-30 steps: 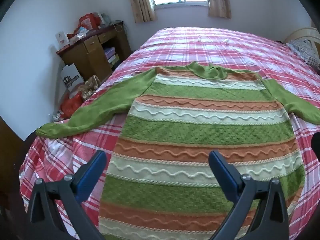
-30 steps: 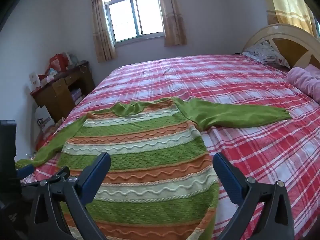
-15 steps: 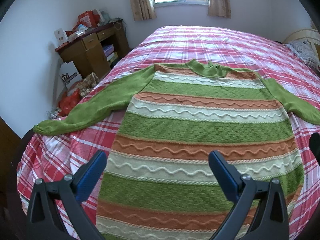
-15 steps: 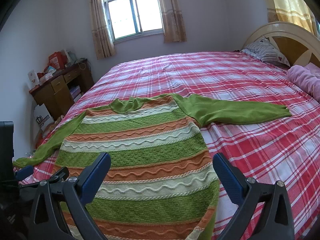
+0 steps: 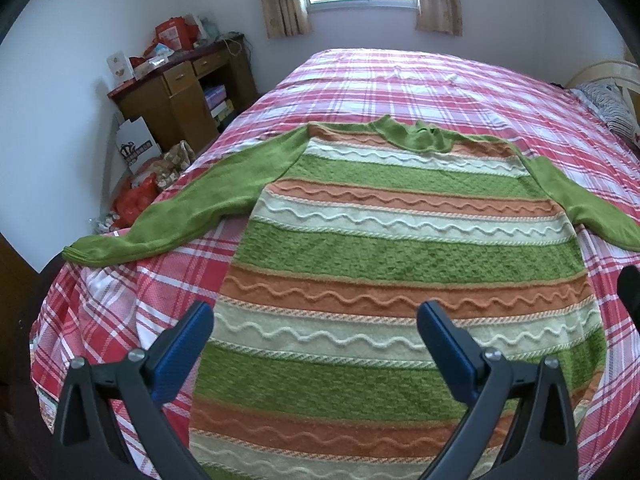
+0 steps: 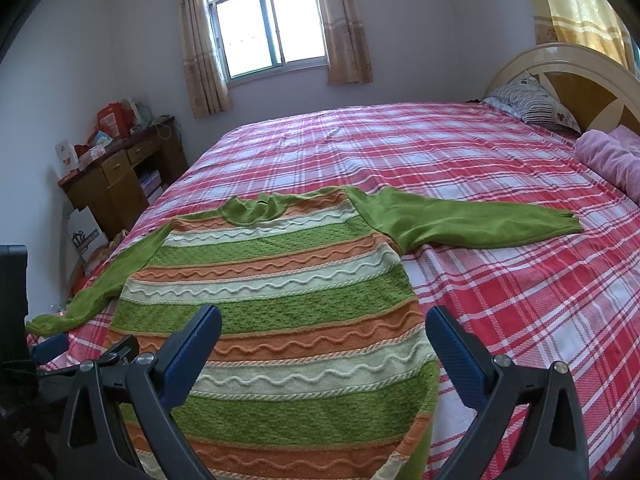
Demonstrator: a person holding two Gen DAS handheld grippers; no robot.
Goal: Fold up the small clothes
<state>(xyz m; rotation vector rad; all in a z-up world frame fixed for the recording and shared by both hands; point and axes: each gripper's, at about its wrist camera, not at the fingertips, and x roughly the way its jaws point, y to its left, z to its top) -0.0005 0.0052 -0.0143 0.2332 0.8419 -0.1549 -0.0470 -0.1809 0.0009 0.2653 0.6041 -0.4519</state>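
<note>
On the plaid bed (image 6: 500, 280) a striped sweater (image 5: 400, 248) lies flat, sleeves out, ready for folding; left gripper (image 5: 316, 336) and right gripper (image 6: 324, 340) hover above it, jaws apart, empty.

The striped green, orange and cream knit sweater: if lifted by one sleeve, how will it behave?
The striped green, orange and cream knit sweater is probably floppy: it follows the bed's edge. Its thick textured knit suggests some weight and grip, so it would likely drag rather than slide.

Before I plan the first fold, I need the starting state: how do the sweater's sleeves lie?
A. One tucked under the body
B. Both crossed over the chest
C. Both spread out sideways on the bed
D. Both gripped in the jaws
C: the sweater lies flat on the bed, its green sleeves stretched out to either side.
</note>
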